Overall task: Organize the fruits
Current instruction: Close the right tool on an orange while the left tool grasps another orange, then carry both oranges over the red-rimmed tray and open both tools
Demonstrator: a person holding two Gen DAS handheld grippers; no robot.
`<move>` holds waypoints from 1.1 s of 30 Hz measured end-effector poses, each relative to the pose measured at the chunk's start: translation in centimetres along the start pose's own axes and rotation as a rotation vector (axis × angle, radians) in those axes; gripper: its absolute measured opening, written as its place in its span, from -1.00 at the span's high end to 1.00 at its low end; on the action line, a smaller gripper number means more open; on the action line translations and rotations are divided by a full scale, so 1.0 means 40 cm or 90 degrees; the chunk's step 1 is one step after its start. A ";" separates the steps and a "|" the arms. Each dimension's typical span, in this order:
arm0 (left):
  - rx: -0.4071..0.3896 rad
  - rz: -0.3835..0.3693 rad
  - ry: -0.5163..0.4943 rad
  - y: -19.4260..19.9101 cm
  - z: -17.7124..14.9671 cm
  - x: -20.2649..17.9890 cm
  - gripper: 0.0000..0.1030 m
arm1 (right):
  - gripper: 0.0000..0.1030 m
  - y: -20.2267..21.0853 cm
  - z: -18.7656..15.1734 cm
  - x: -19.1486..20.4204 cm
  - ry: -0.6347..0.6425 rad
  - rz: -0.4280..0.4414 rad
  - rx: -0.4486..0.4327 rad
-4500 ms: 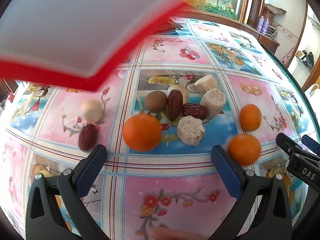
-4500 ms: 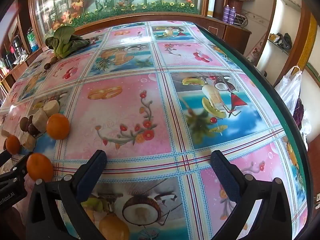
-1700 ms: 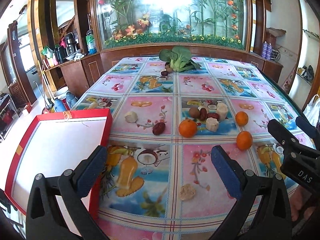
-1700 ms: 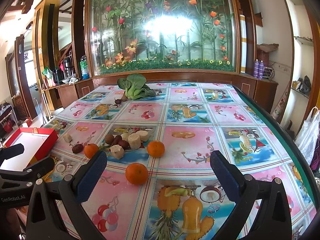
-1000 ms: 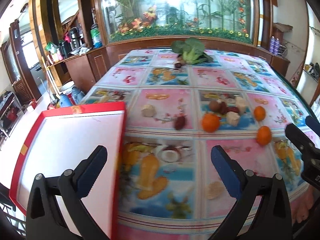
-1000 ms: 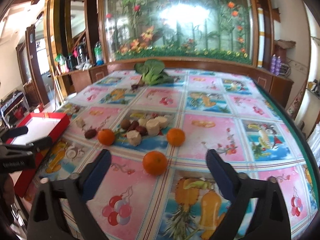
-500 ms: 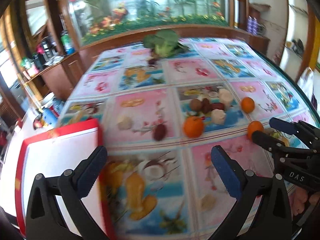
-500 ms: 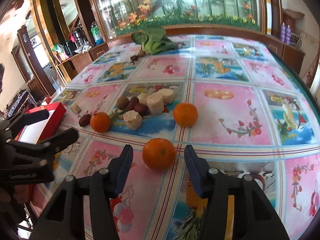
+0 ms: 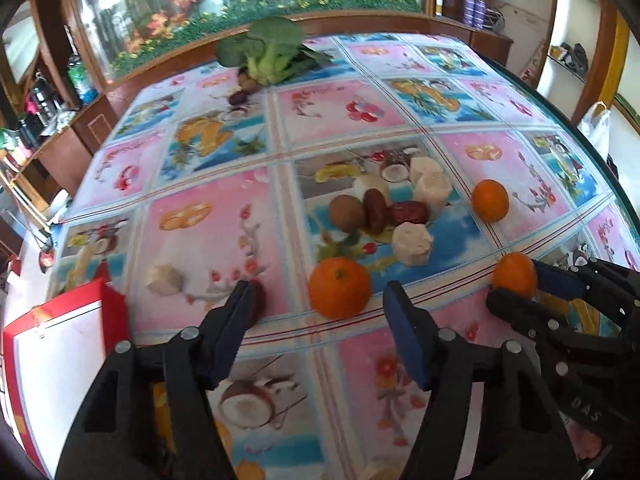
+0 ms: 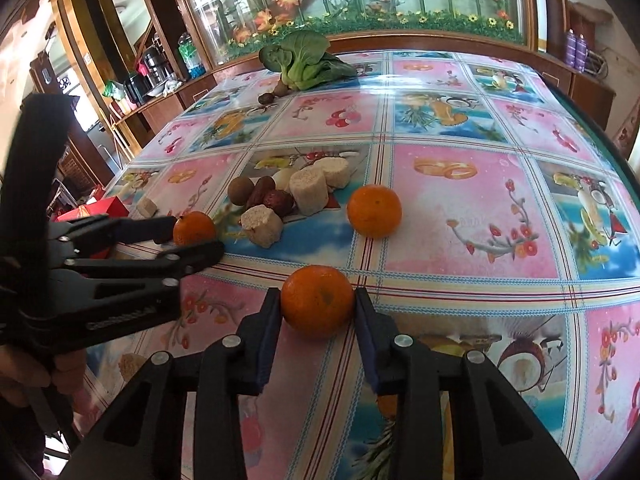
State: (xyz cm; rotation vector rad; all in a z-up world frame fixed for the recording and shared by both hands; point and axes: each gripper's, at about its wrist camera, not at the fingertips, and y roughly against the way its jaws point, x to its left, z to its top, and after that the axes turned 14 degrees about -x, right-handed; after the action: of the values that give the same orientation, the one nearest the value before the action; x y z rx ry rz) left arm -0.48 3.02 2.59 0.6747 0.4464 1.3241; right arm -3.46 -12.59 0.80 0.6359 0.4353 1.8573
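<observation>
Three oranges lie on the fruit-patterned tablecloth. My right gripper (image 10: pixel 317 294) has its jaws closing on the nearest orange (image 10: pixel 318 308), and both blue pads touch its sides. The same orange (image 9: pixel 514 274) shows between those fingers in the left wrist view. My left gripper (image 9: pixel 318 286) is closing around a second orange (image 9: pixel 339 287), with a gap left on each side. A third orange (image 10: pixel 374 210) sits free further back. A red box with a white inside (image 9: pixel 60 360) stands at the table's left edge.
Behind the oranges lies a pile of a brown fruit (image 9: pixel 347 213), red dates (image 9: pixel 408 213) and pale cut chunks (image 9: pixel 412 242). A lone pale chunk (image 9: pixel 164 279) and a dark date (image 9: pixel 260 300) lie left. Bok choy (image 10: pixel 304 58) lies far back. The table's green rim (image 9: pixel 592 152) curves right.
My left gripper swung from over the red box to the fruits and narrowed around an orange. My right gripper dropped toward the near orange and its jaws came in against it.
</observation>
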 end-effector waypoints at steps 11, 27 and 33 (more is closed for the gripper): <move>0.013 -0.042 0.037 -0.034 -0.006 -0.001 0.26 | 0.33 0.013 0.004 -0.007 -0.016 0.011 -0.021; -0.133 0.034 0.130 0.321 -0.109 0.169 0.32 | 0.34 0.041 0.010 0.166 0.000 0.148 -0.077; -0.113 0.166 0.170 0.426 -0.259 0.333 0.31 | 0.34 0.005 0.006 0.430 0.068 0.284 -0.037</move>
State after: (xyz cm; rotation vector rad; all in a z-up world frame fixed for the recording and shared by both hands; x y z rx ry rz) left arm -16.97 19.72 7.53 0.4174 0.4597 1.6897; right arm -8.34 3.41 4.90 0.6323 0.3245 2.3262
